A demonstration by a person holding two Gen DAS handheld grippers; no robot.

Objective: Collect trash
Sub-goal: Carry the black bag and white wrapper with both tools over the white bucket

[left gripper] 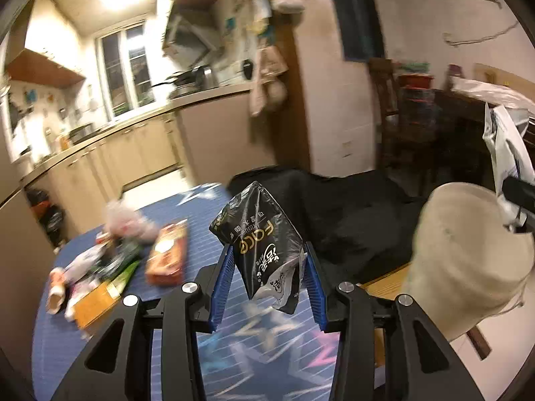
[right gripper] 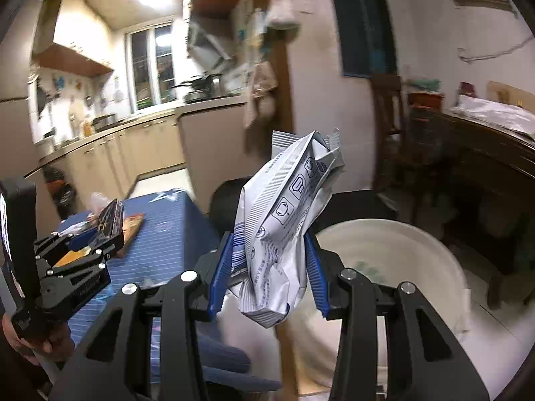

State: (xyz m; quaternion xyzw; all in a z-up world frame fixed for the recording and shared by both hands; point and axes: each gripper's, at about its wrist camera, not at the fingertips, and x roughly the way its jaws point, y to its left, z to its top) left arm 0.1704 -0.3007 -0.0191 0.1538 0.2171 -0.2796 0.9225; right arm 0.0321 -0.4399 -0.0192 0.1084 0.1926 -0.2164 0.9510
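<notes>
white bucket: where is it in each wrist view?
Left wrist: white bucket, right edge, seen from outside, right of the black tissue wrapper.
Right wrist: bucket, lower right, open mouth showing, behind the white packet.
Shared landmark: blue tablecloth.

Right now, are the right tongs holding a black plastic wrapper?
No, the right tongs grip a crumpled white and grey plastic package between their blue pads.
</notes>
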